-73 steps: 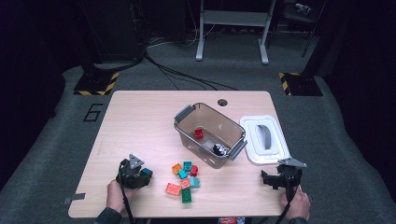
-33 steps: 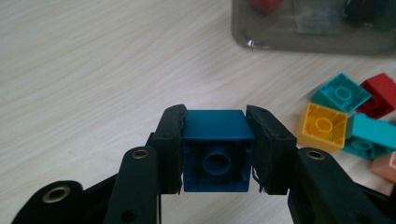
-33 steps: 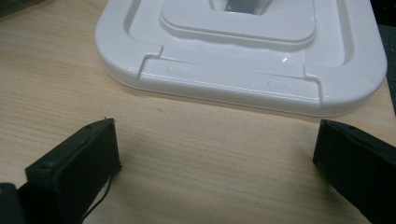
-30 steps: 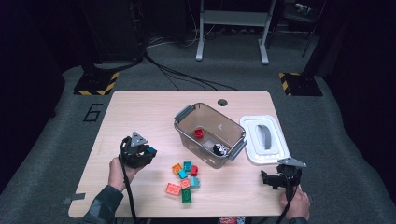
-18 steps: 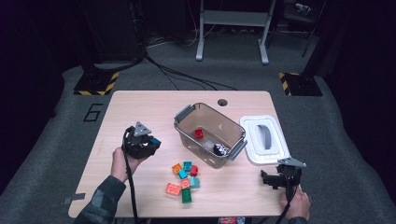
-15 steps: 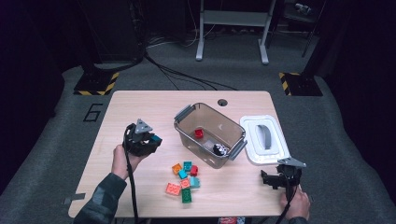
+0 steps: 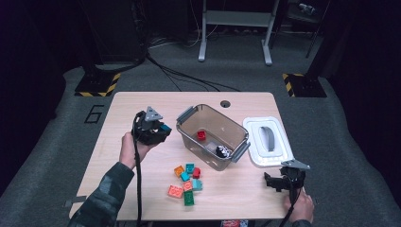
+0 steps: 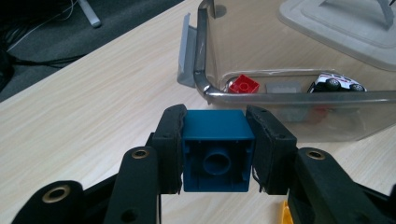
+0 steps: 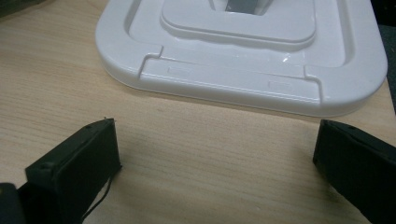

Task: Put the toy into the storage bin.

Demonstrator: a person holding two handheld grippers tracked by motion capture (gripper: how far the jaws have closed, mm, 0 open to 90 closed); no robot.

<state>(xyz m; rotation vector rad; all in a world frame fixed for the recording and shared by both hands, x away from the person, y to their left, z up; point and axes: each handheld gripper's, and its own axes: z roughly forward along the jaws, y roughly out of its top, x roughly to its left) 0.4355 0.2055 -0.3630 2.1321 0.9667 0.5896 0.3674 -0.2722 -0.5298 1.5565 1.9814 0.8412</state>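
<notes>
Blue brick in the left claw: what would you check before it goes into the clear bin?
1. Grip: blue brick clamped square between the left claw's pads: ok.
2. Bin open, lid lying beside it: ok.
3. Room inside next to the red brick and toy car: ok.
4. Brick above the rim: cannot tell.
5. Right claw open, away from the bin: ok.

Lab or studio: dark walls, grey carpet, hazard-taped stand bases (image 7: 97,85), floor cables (image 7: 175,71), metal frame (image 7: 234,28), lone wooden table (image 7: 142,101).
</notes>
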